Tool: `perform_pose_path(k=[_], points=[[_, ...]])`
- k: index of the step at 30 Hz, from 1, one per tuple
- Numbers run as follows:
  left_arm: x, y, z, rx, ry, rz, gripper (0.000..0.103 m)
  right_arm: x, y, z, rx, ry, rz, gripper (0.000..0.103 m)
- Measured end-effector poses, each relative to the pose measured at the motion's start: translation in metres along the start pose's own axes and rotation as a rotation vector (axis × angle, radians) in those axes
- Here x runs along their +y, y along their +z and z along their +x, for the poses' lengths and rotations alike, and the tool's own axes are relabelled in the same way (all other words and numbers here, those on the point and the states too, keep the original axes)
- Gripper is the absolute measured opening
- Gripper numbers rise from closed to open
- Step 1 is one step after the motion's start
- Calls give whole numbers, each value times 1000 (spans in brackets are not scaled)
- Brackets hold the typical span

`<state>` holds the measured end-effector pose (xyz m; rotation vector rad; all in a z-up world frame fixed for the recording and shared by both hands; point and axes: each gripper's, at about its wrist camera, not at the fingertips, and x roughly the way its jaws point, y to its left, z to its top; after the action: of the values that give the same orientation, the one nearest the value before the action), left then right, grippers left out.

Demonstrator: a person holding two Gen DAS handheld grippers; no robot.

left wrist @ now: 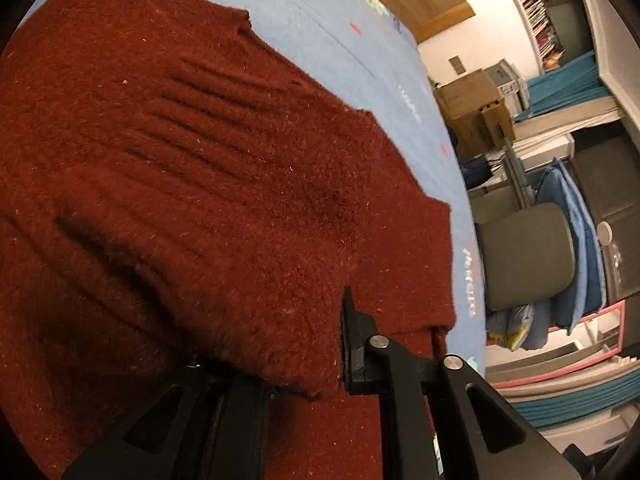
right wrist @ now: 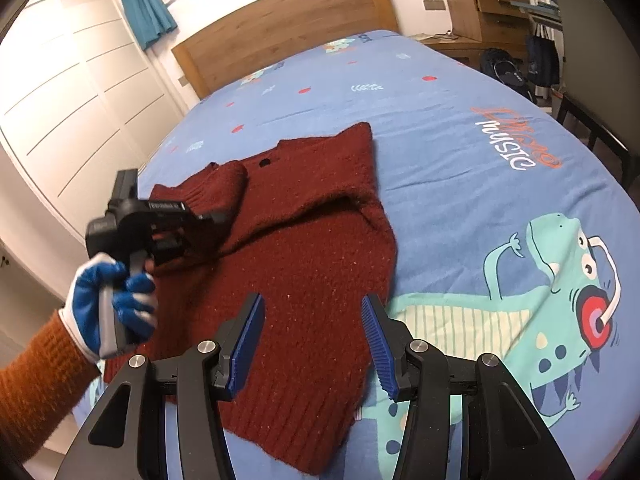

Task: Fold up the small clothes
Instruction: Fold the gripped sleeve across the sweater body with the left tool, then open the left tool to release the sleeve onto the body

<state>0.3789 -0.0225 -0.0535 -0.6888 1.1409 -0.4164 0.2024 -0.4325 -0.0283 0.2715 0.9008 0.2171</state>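
A dark red knitted sweater [right wrist: 304, 264] lies on the blue bedspread [right wrist: 460, 168], its left sleeve folded across the chest. In the left wrist view the sweater [left wrist: 180, 184] fills most of the frame. My left gripper [left wrist: 304, 364] is shut on the sleeve cuff [left wrist: 288, 360]; only its right finger shows, the other is hidden under the knit. It also shows in the right wrist view [right wrist: 212, 220], held by a blue-gloved hand over the sweater's left side. My right gripper [right wrist: 314, 344] is open and empty, just above the sweater's lower hem.
The bedspread has a green dinosaur print [right wrist: 552, 292] to the right. A wooden headboard [right wrist: 288, 20] stands at the far end, white wardrobe doors [right wrist: 72, 92] on the left, a desk [right wrist: 484, 8] and chair [right wrist: 592, 72] on the right.
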Motion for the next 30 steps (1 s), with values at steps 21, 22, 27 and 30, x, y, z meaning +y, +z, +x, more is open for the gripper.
perform_pose_path(k=[21, 22, 27, 30], points=[[-70, -16, 30, -8, 1, 138, 11, -4, 0, 6, 10, 6, 5, 52], [-76, -19, 36, 10, 2, 163, 17, -4, 0, 5, 10, 6, 3, 52], [-98, -30, 34, 7, -71, 238, 39, -7, -1, 4, 11, 0, 9, 52], [-103, -25, 35, -32, -76, 230, 44, -10, -2, 4, 9, -6, 19, 52]])
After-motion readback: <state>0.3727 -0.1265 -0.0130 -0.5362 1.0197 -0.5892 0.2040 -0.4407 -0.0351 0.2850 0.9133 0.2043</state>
